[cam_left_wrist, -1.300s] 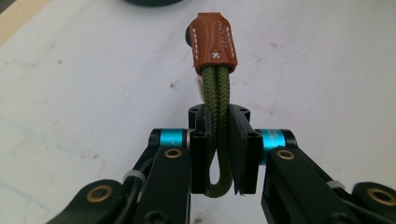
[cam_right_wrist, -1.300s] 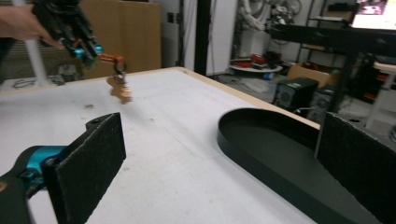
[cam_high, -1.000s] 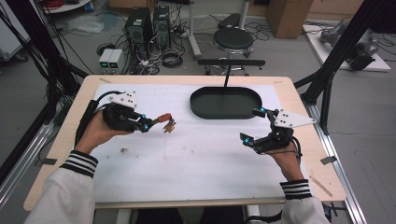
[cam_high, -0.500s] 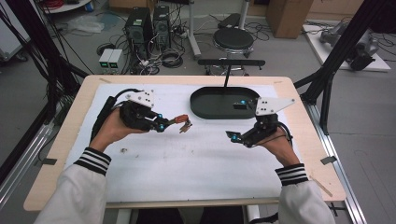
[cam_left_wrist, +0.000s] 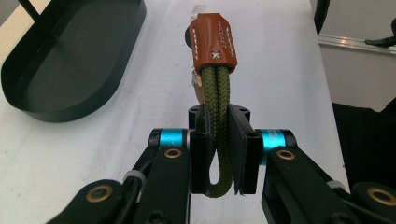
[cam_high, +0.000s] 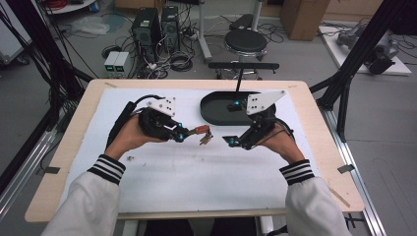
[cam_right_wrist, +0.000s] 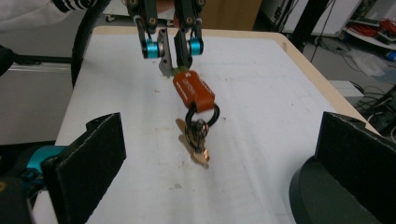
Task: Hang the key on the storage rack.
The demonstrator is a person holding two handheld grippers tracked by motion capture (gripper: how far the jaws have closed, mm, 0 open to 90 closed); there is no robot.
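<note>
My left hand-held gripper (cam_left_wrist: 218, 154) pinches one green cord loop (cam_left_wrist: 217, 100) with one orange tag (cam_left_wrist: 212, 43) and keys (cam_right_wrist: 194, 142). My right hand-held gripper (cam_right_wrist: 224, 154) is spread wide. One black tray (cam_high: 216, 114) sits on the counter (cam_high: 64, 162).

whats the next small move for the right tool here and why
Probably ease the right tool forward toward the key and close on it. The left tool is shut on the green cord, so the keychain hangs free with its key in front of the right tool's wide-open jaws, not yet between them.
</note>
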